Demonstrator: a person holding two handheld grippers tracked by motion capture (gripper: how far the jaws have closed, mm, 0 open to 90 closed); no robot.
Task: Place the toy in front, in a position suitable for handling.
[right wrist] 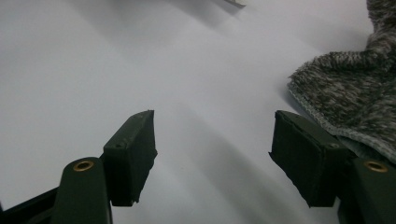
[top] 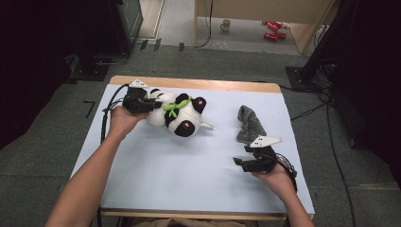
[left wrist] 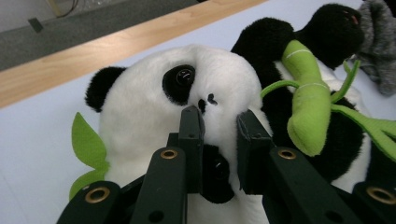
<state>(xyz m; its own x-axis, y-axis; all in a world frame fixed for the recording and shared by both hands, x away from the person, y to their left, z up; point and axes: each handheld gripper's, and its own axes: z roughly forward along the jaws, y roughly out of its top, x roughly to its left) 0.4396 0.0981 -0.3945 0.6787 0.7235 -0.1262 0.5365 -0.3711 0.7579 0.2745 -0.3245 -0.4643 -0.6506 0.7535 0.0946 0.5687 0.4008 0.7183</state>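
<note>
1. Grey carpet and dark equipment stands surround a wooden counter (top: 198, 84) covered by a pale blue sheet (top: 189, 165); a person's two forearms come in from its near edge.
2. Lying on its side directly ahead of the left hand-held gripper (left wrist: 219, 126), a plush panda (top: 177, 113) rests on the far left part of the sheet, its head toward that tool and its feet pointing away from it.
3. Clamped on the panda's white snout, the left hand-held gripper has its jaws drawn in narrow, pinching the fur just below the small black nose.
4. Tucked in the panda's arms just to the side of those jaws is a green bamboo stalk (left wrist: 306, 107), with a green leaf (left wrist: 86, 147) at the head's other side.
5. Just beyond the right hand-held gripper (right wrist: 212, 149) lies a grey knitted sock (top: 249, 124), its edge touching one jaw's outer side.
6. Spread wide and empty, the right hand-held gripper rests low over the bare sheet, well apart from the panda.
</note>
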